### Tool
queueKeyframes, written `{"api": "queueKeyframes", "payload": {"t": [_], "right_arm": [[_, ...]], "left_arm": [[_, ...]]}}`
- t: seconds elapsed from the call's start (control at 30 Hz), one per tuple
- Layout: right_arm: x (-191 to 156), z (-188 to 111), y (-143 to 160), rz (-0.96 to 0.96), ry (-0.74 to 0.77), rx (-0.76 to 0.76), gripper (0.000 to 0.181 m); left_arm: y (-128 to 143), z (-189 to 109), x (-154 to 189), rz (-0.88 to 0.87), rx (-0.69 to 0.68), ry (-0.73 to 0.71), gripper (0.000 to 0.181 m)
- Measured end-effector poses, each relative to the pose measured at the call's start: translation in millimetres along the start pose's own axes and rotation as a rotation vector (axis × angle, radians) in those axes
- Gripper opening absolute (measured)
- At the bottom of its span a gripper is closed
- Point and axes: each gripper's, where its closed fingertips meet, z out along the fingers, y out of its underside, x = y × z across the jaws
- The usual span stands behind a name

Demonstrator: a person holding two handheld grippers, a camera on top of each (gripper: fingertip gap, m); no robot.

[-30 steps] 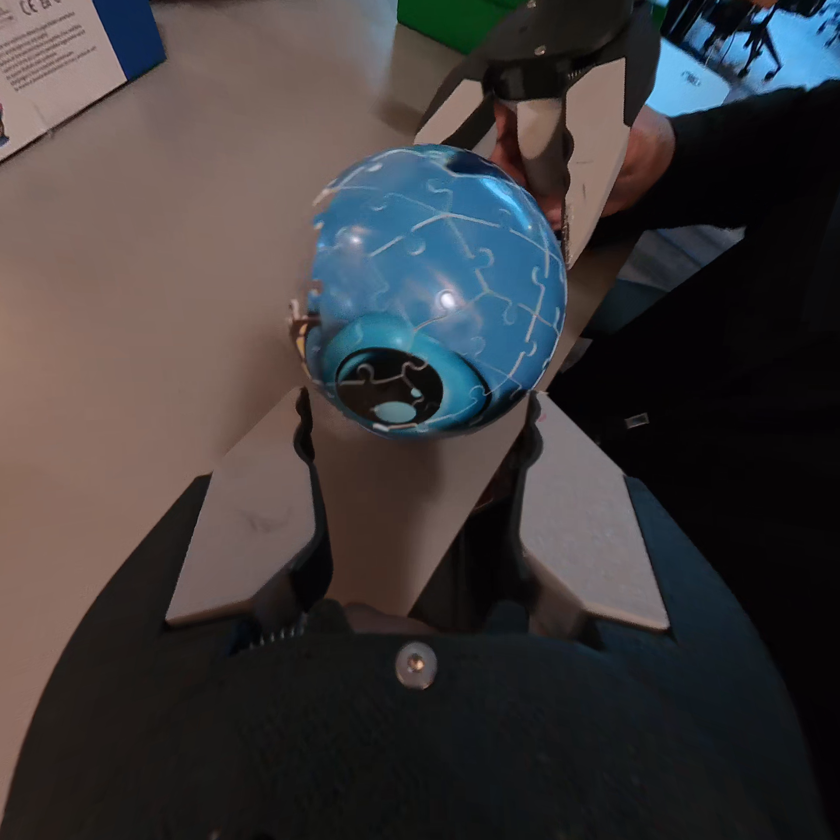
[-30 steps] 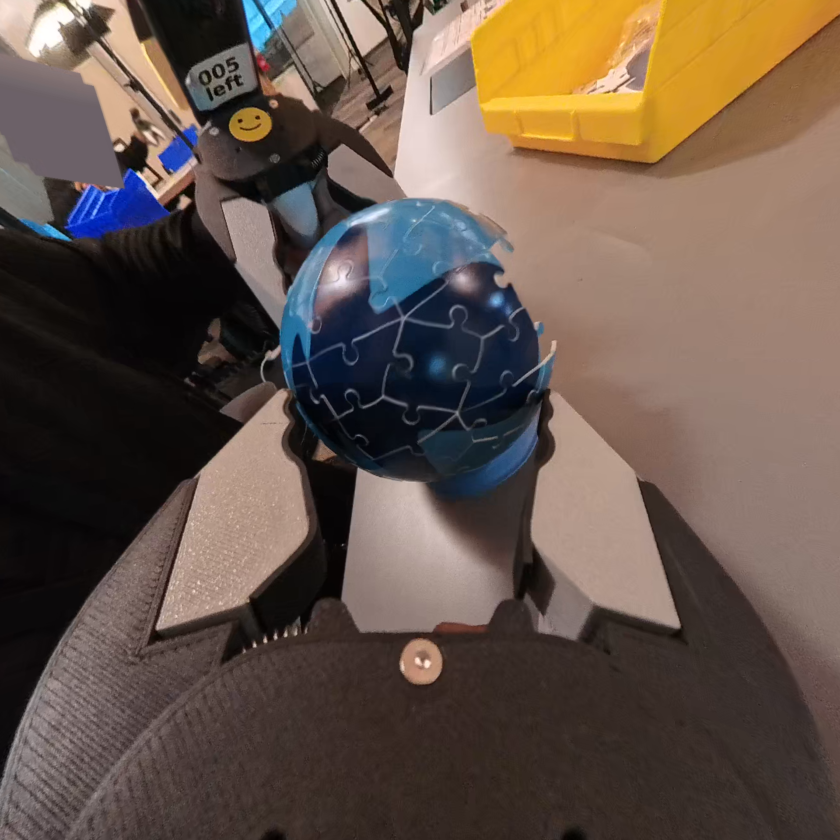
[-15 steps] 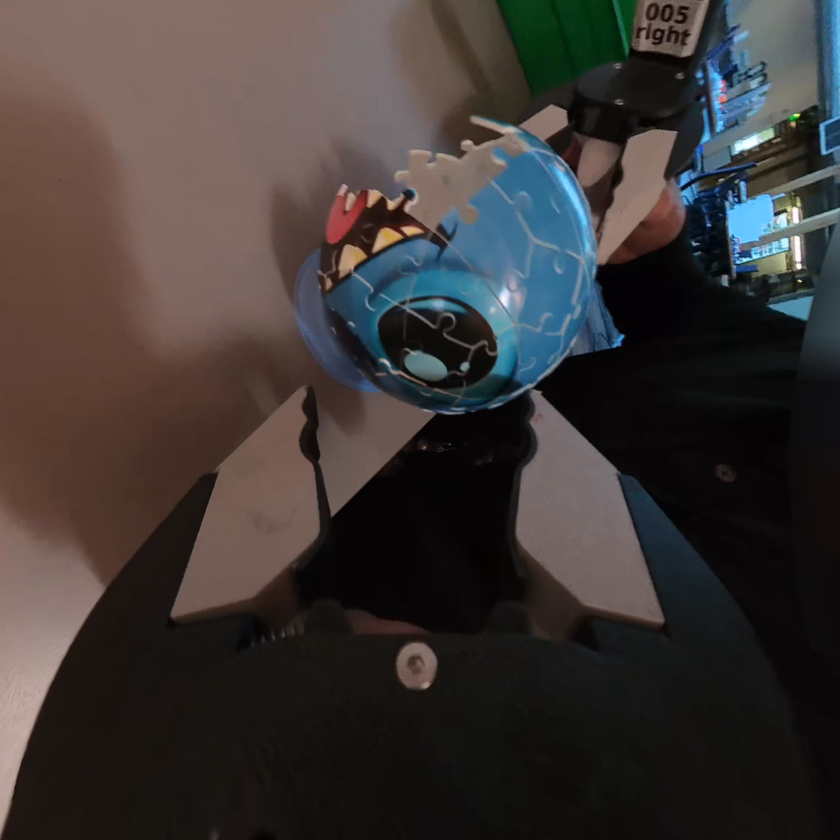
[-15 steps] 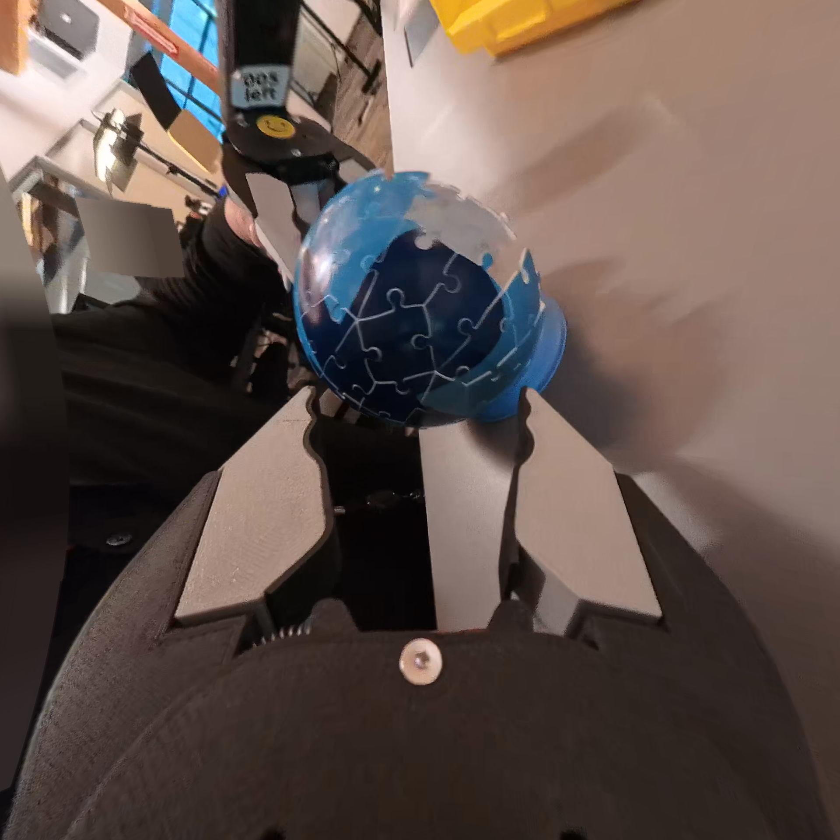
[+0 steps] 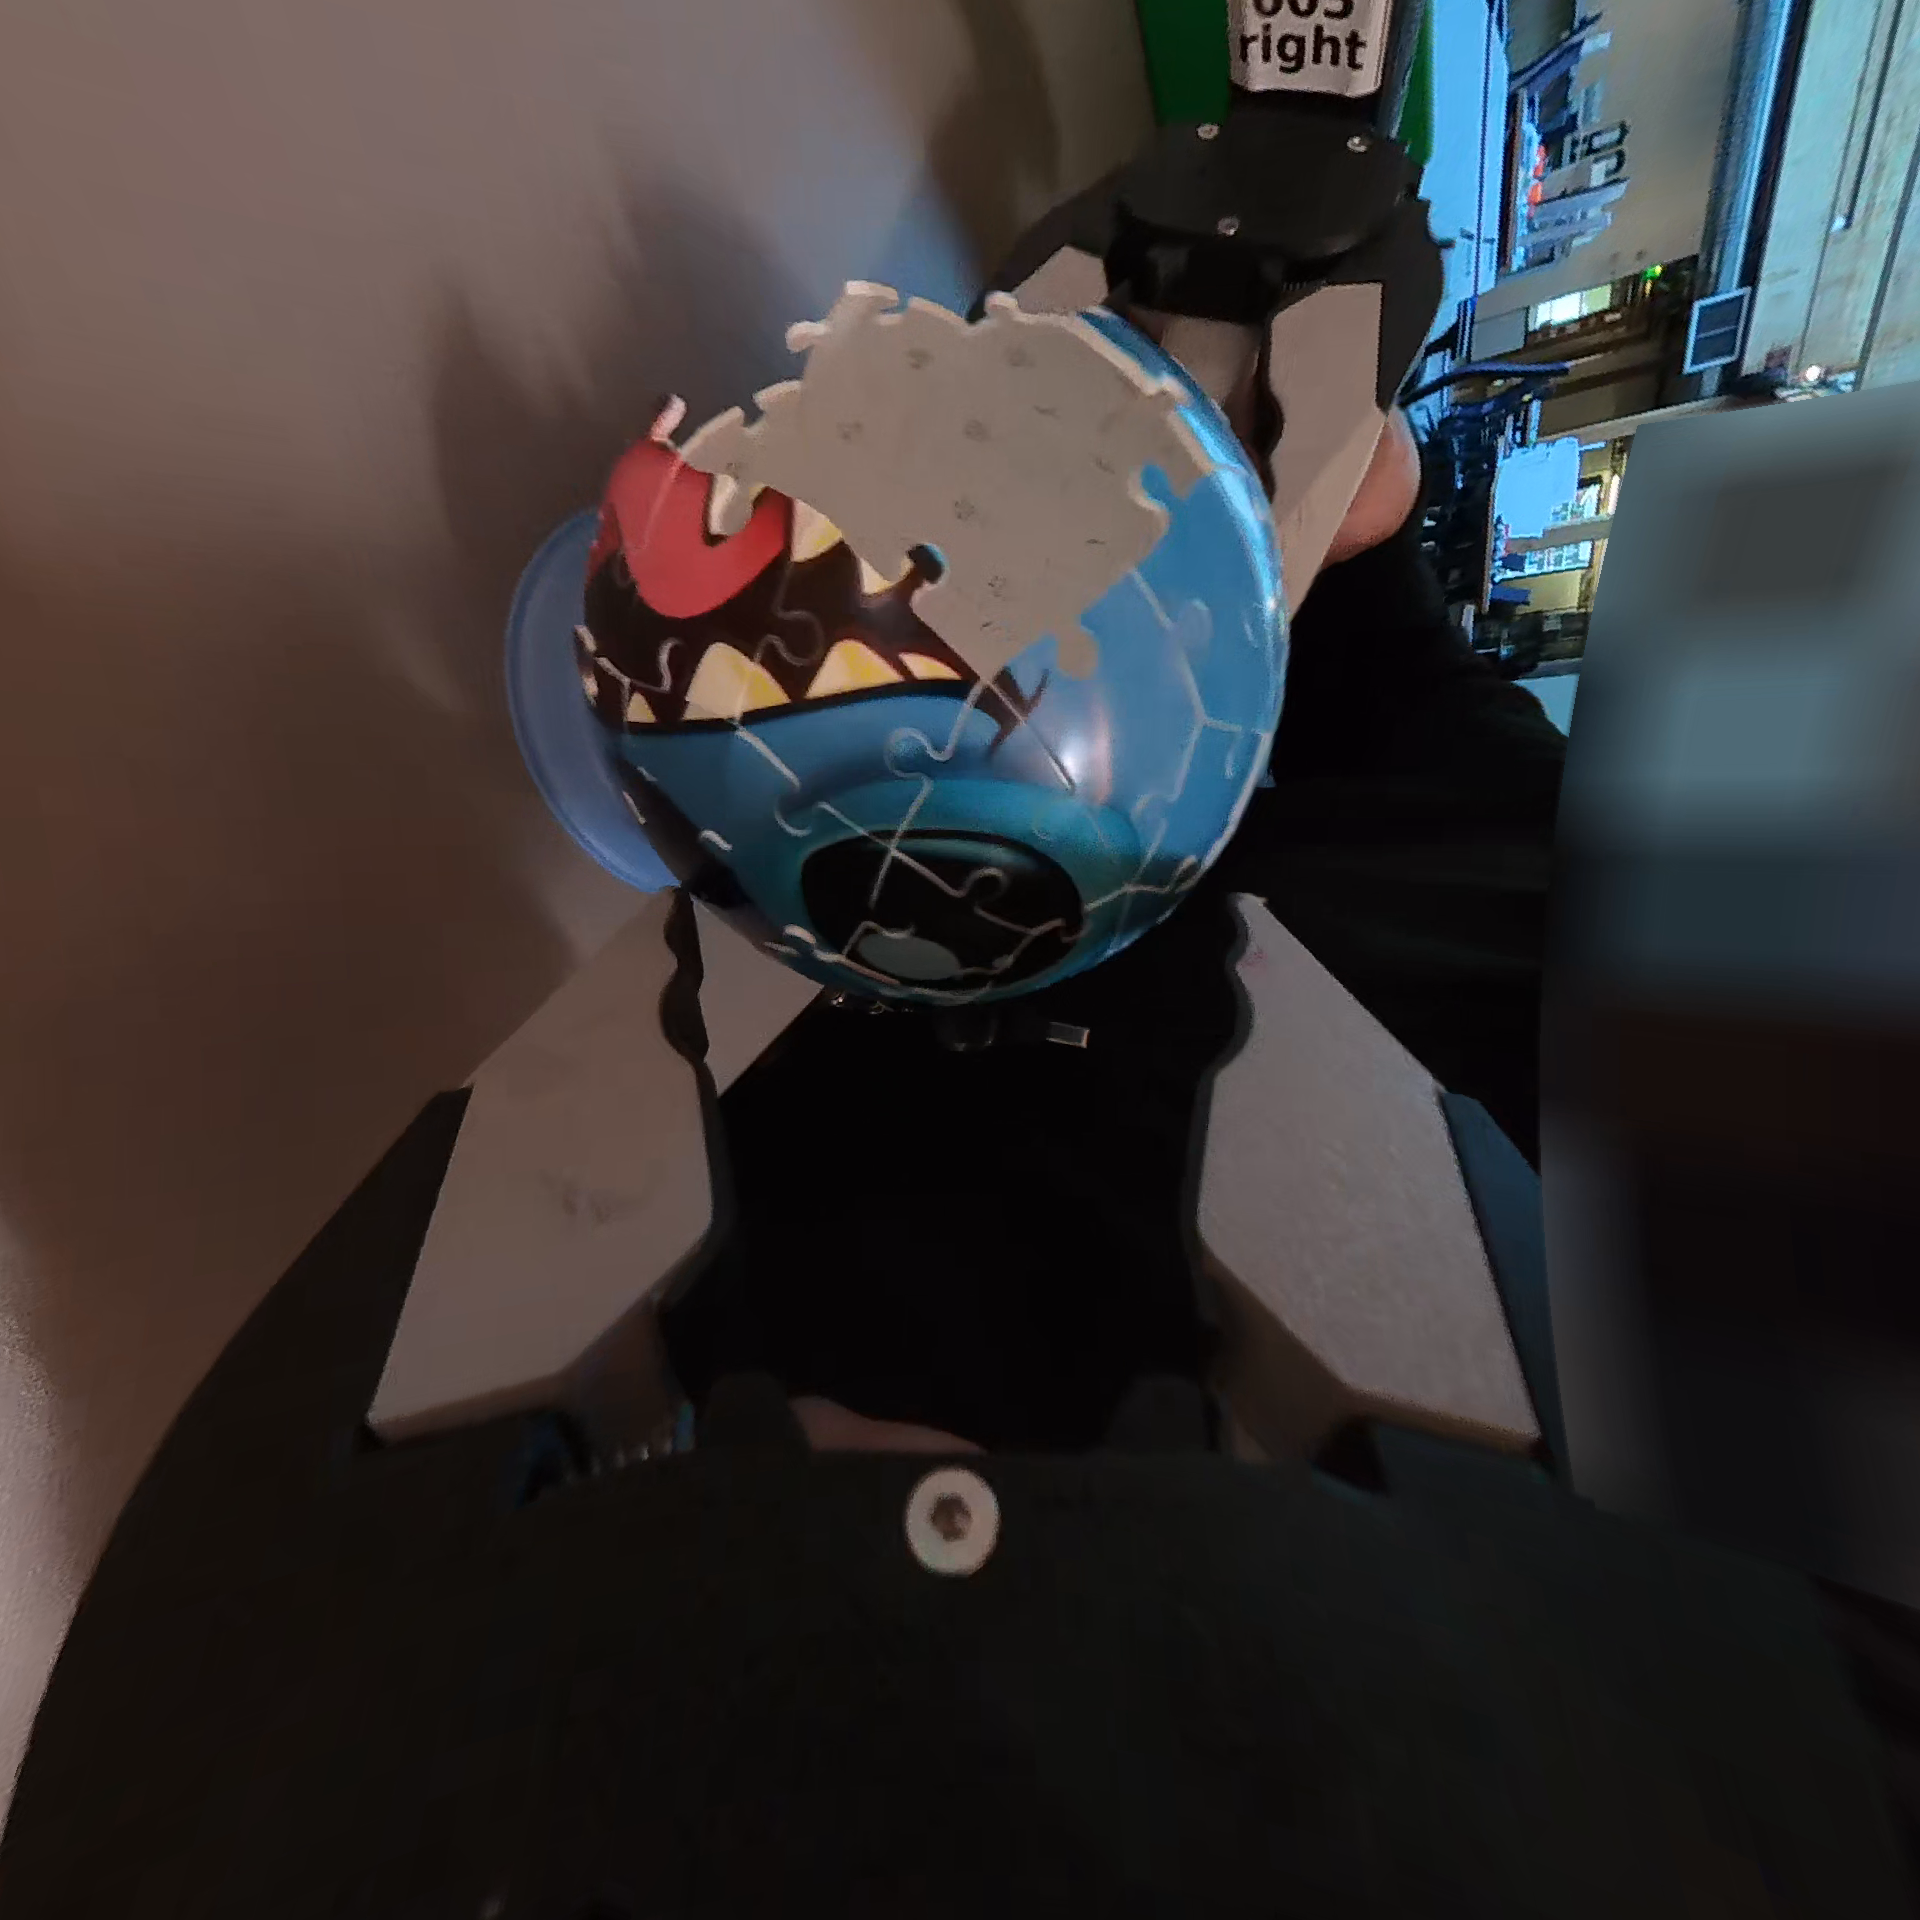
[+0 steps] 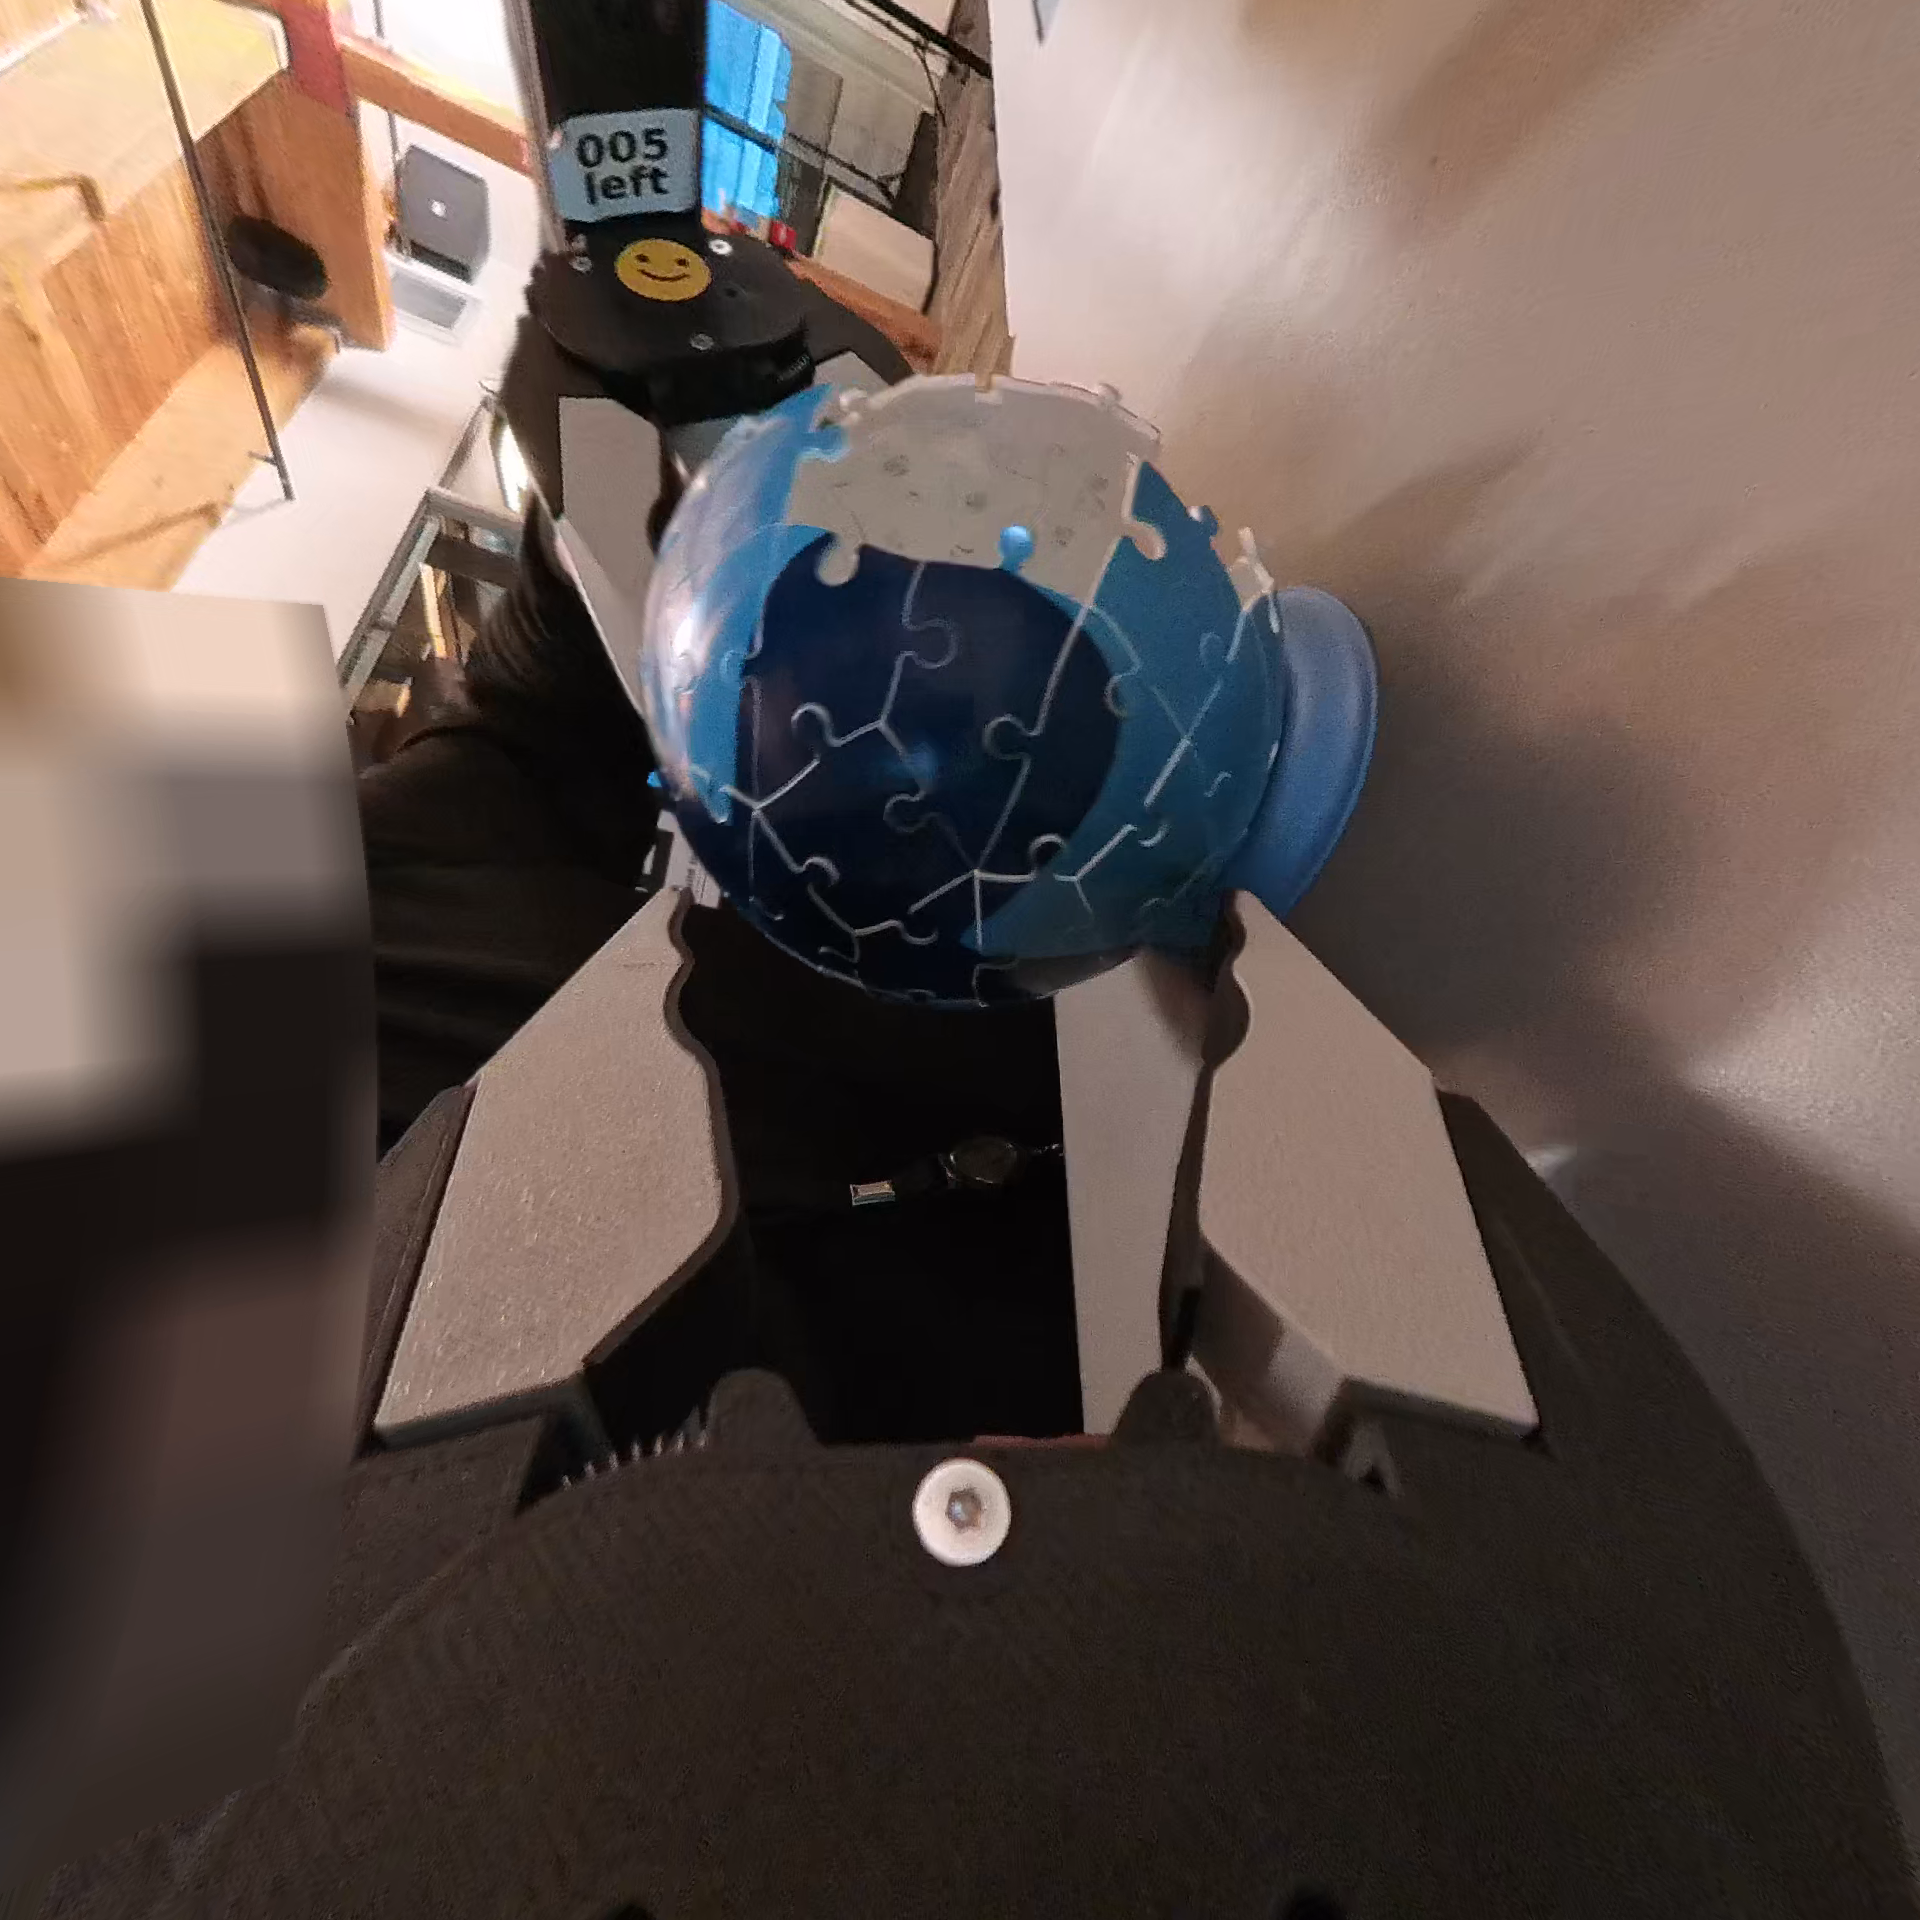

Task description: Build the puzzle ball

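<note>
The blue puzzle ball is held in the air, tipped on its side, with its blue stand ring still on it. It shows an eye, a toothed mouth and a gap whose edge shows the grey backs of pieces. My left gripper grips the ball's near side at its fingertips. My right gripper grips the opposite, dark blue side; the stand ring sits to the right. Each gripper shows behind the ball in the other's view: the right one, the left one.
The grey table fills the left of the left wrist view and the right of the right wrist view. A green bin is at the top. A person's dark clothing is close behind the ball. Wooden furniture is far off.
The ball with its stand has been lifted off the table and rolled onto its side by both grippers. The mouth and the gap with the grey backs have come into view.
</note>
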Motion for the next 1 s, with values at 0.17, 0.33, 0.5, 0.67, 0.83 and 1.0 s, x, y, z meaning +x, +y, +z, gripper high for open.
{"api": "queueKeyframes", "payload": {"t": [0.17, 0.33, 0.5, 0.67, 0.83, 1.0], "right_arm": [[2.5, 3.6, -7.1, 0.01, 0.023, -0.002, 0.098], [-1.3, 9.8, -10.9, -0.019, 0.019, -0.008, 0.104], [-6.7, 15.0, -10.6, -0.172, 0.107, 0.025, 0.107], [-8.4, 22.3, -17.8, -0.488, 0.237, 0.099, 0.109], [-8.3, 31.4, -22.1, -0.726, 0.364, 0.14, 0.113], [-10.4, 34.6, -16.0, -0.855, 0.437, 0.14, 0.111]], "left_arm": [[-5.9, -4.5, -6.0, -0.012, -0.007, -0.07, 0.096], [-0.1, 6.3, -2.7, 0.066, -0.052, -0.08, 0.101], [6.5, 6.4, -3.9, 0.233, -0.003, -0.148, 0.099], [6.7, 2.8, -15.3, 0.532, 0.089, -0.321, 0.098], [5.9, 0.6, -26.6, 0.713, 0.144, -0.435, 0.097], [11.0, -0.8, -29.8, 0.799, 0.171, -0.427, 0.096]]}}
